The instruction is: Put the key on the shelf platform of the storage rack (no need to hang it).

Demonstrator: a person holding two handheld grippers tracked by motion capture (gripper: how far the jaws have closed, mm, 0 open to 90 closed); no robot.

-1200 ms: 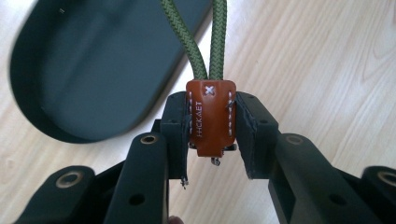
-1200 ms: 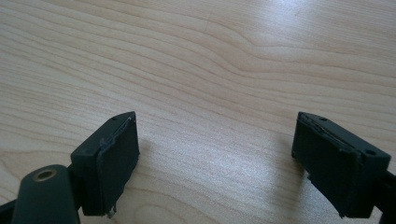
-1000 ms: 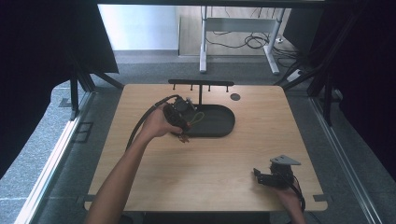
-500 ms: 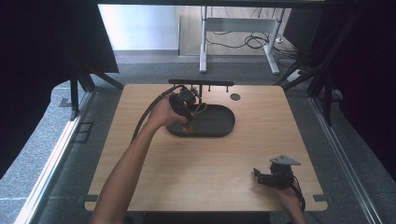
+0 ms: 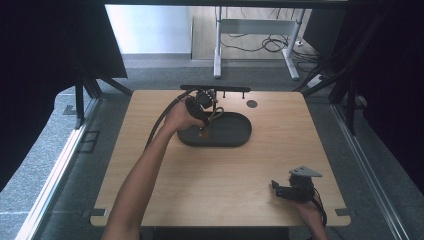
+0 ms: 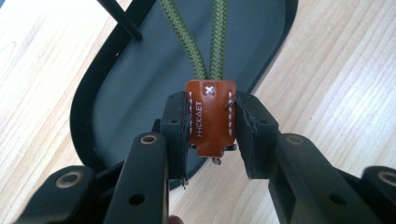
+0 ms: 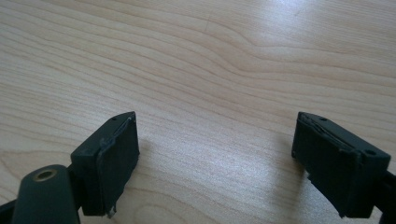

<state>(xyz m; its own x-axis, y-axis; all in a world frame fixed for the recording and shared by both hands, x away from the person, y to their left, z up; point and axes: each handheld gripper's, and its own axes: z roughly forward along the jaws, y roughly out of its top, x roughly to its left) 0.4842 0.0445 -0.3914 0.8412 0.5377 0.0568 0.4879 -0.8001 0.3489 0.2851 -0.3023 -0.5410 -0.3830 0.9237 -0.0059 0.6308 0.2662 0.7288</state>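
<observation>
A pale wooden surface (image 5: 215, 170) carries a dark oval tray (image 5: 227, 132) near its far edge, below a black rail with pegs (image 5: 215, 89). The left gripper (image 6: 212, 126) hangs over the tray's left end, its jaws clamped on a brown leather tab (image 6: 211, 119) from which two strands of green braided cord (image 6: 198, 42) run upward. The right gripper (image 7: 215, 158) rests at the surface's near right corner, jaws spread wide with bare wood between them.

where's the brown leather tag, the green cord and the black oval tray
brown leather tag (image 6: 211, 116), left gripper view, middle of its stitched face
green cord (image 6: 180, 30), left gripper view, left braided strand above the tag
black oval tray (image 5: 232, 131), high view, bare floor of the tray
</observation>
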